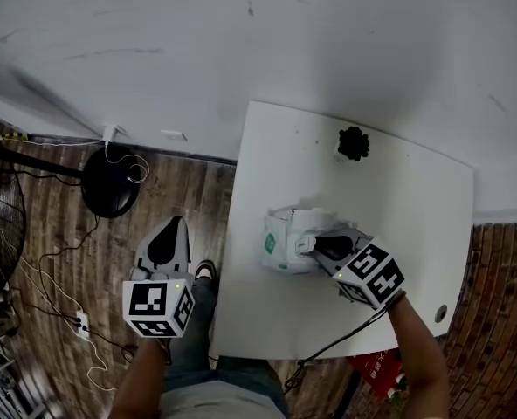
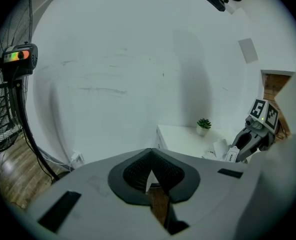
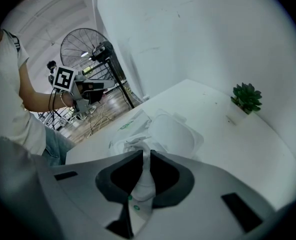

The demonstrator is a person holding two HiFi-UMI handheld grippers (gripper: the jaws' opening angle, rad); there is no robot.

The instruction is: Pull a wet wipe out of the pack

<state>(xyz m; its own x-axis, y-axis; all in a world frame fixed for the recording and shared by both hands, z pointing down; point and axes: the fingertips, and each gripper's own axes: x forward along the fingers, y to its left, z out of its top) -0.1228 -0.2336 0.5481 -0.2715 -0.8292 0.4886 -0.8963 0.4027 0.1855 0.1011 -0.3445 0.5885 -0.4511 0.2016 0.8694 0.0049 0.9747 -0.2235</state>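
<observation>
My right gripper (image 3: 146, 153) has its jaws pinched on a thin white strip (image 3: 144, 181) that rises out of the soft white wet-wipe pack with green print (image 1: 280, 238). Small green marks on the strip's near end, and a printed tab hanging by the jaws, make me unsure whether I hold a wipe or the seal flap. The pack lies on the square white table (image 1: 398, 208), left of its middle, with the small dark-green potted plant (image 1: 353, 143) well apart on the far side. My left gripper (image 1: 176, 223) hangs off the table's left edge over the wooden floor, jaws closed on nothing. Nothing pins the pack, so I judge a quick tug would lift all of it. I would bring the left gripper over to press the pack's left end down. Then I would draw the strip slowly upward and toward me, watching that only one sheet follows.
</observation>
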